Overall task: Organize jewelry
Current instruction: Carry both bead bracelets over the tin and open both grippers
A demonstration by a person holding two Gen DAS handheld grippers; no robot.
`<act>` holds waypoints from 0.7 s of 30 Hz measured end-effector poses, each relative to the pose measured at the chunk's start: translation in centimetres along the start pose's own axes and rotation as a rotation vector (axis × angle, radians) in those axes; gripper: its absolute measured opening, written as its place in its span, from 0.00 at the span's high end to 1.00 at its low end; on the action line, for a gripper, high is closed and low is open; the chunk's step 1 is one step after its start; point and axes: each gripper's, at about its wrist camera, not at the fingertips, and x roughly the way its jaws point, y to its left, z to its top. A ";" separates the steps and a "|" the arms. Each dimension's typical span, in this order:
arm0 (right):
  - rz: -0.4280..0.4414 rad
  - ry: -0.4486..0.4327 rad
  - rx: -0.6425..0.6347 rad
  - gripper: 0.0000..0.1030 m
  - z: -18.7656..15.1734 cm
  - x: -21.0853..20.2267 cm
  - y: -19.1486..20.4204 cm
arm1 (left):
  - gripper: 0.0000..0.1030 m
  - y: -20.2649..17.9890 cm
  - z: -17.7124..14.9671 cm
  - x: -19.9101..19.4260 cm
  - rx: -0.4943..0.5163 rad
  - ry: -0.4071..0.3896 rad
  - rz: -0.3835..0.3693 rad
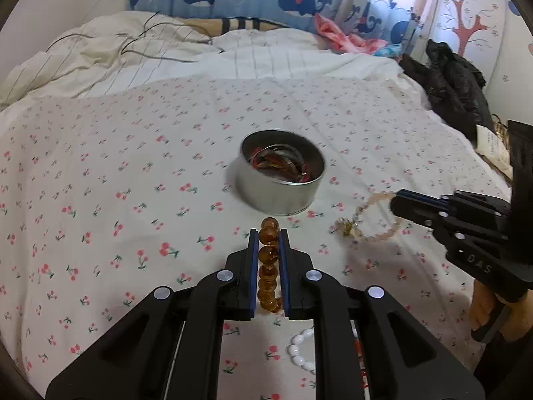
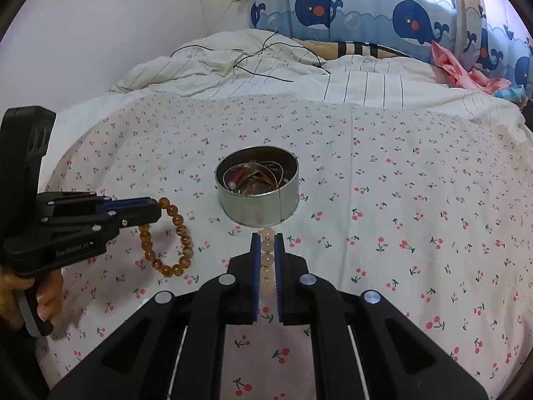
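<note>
Pinching a string of amber beads [image 1: 268, 260] between its blue pads, the left gripper [image 1: 269, 233] hangs above the cherry-print sheet [image 1: 100, 173] of the bed, the loop of beads dangling free in the right wrist view. The right gripper [image 2: 265, 237] is pressed together on a pale pink bead bracelet [image 2: 267, 260], which droops from its tips at about 3 o'clock in the left wrist view. A round metal tin [image 1: 279, 183], already holding a tangle of bangles and cords, sits on the sheet at 12 o'clock, just beyond both grippers. A strand of white beads [image 1: 299, 346] lies on the sheet under the left gripper.
</note>
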 end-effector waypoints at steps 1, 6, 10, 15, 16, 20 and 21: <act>0.007 -0.005 0.003 0.92 0.1 0.0 0.0 | 0.90 -0.1 0.1 -0.1 0.001 -0.003 -0.004; 0.024 -0.012 0.003 0.92 0.5 0.0 0.2 | 0.90 -0.2 0.7 -0.3 -0.015 -0.013 -0.034; 0.027 -0.023 0.005 0.92 1.2 0.2 0.2 | 0.90 -0.8 2.3 -0.8 0.003 -0.037 -0.046; 0.031 -0.043 0.038 0.92 1.8 0.0 -0.8 | 0.90 -1.7 3.9 -1.3 0.008 -0.057 -0.081; 0.029 -0.046 0.042 0.92 1.8 -0.1 -1.0 | 0.90 -1.8 4.1 -1.2 0.009 -0.056 -0.085; 0.036 -0.056 0.059 0.92 2.0 -0.3 -1.3 | 0.90 -2.5 4.9 -0.6 0.027 -0.047 -0.081; 0.037 -0.057 0.058 0.92 2.1 -0.4 -1.4 | 0.90 -2.7 5.2 -0.5 0.031 -0.045 -0.084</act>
